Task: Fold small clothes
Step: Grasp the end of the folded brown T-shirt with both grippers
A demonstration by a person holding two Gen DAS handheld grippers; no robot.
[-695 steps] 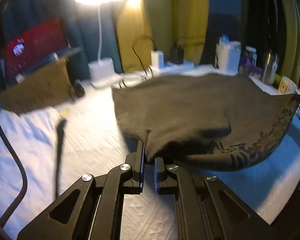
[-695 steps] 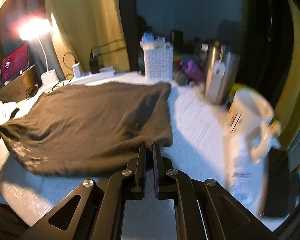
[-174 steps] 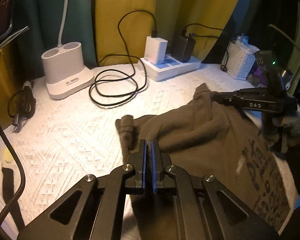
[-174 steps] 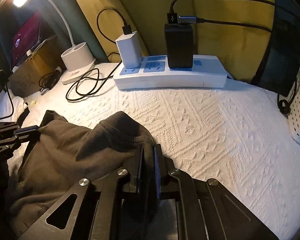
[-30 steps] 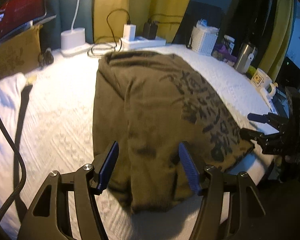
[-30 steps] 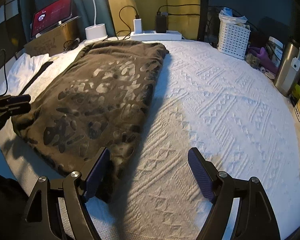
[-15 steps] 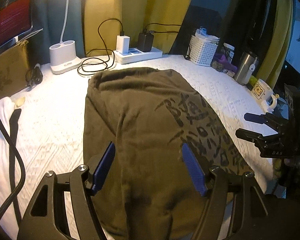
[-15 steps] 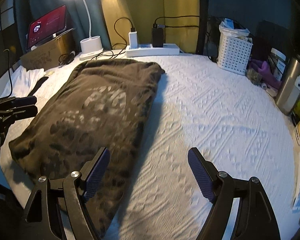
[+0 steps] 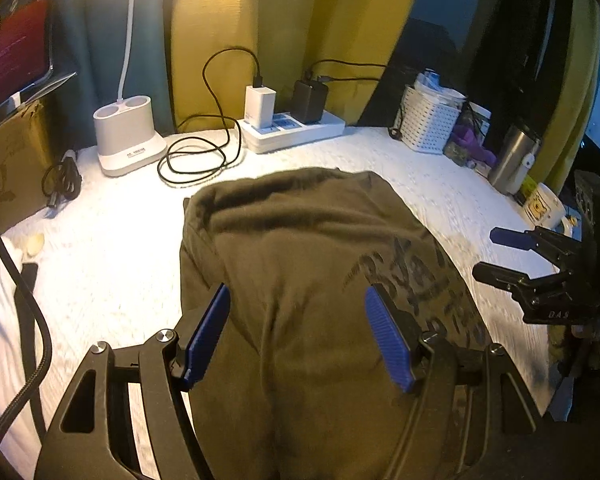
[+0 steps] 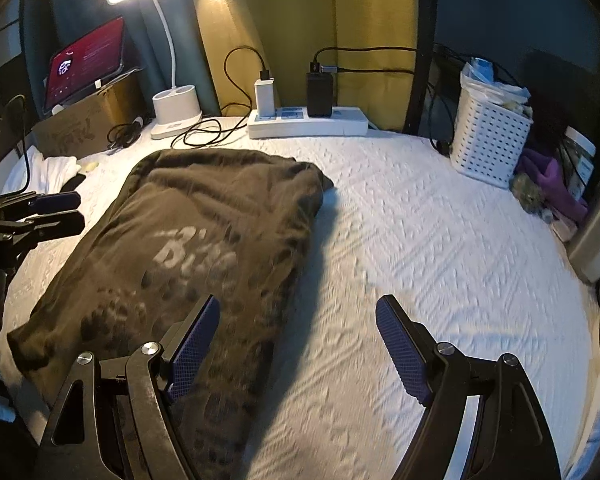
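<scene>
Item: dark T-shirt [image 9: 300,264], apparently folded lengthwise on my white bedspread [image 10: 420,240]; left gripper [image 9: 296,332] and right gripper [image 10: 296,344] above it, jaws apart, empty, for regrasping.

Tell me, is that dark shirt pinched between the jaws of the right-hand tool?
No. The right gripper stands wide open above the dark shirt and the white bedspread, pinching nothing.

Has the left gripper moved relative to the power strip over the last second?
Yes. The open left gripper has advanced over the folded shirt toward the power strip, which now looks nearer and lower in its view.
</scene>
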